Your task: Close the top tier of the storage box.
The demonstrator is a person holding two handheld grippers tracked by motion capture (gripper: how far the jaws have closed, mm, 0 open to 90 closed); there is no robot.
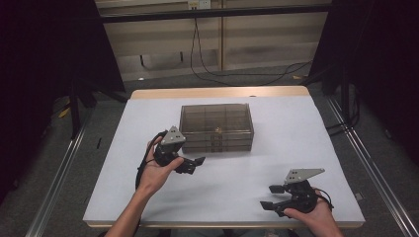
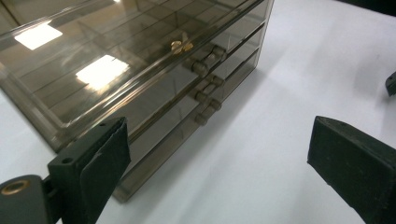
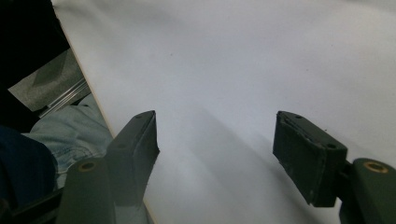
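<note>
Flanking the left gripper (image 1: 194, 165), a drawer box (image 1: 216, 127) stands just beside.

My left claw (image 1: 193, 165) is gripped from below in my left hand (image 1: 157, 170), forearm entering from the lower edge and angled up and to the right. Its jaws stand wide apart with nothing between them. My right claw (image 1: 271, 196) sits low in my right hand (image 1: 311, 210), jaws pointing left, parted and empty. In each claw's own view, both black pads (image 2: 105, 161) (image 3: 299, 151) show bare faces.
</note>
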